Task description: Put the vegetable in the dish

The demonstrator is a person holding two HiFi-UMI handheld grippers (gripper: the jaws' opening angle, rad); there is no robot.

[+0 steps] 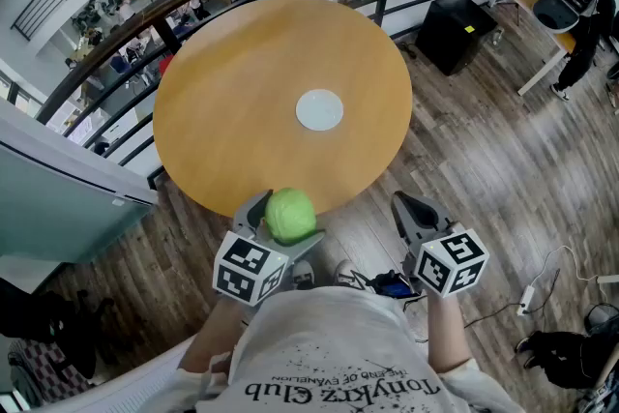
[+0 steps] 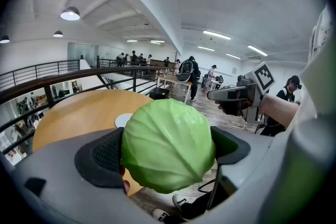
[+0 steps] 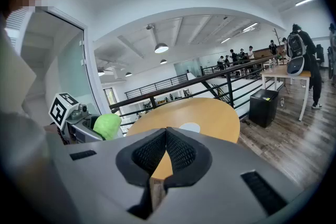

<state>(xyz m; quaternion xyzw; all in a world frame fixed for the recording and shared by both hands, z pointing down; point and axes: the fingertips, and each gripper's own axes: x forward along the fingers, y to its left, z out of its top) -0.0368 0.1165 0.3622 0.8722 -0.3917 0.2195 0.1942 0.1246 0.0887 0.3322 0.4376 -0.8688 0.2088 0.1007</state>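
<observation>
So: round light-green cabbage head (image 2: 168, 144) clamped in the left gripper (image 1: 285, 220), at the near edge of the round tan wooden table (image 1: 232, 102).
Jaws stand wide and press the cabbage's two sides across its widest part, which looks like the right hold. The smooth, rounded ball probably weighs little, gives slightly and could roll or slip out if held off-centre. The right gripper (image 1: 414, 213) is closed and empty, also at the table's near edge. Further off, the small white round dish (image 1: 319, 109) lies near the table's centre, well apart from the cabbage.
</observation>
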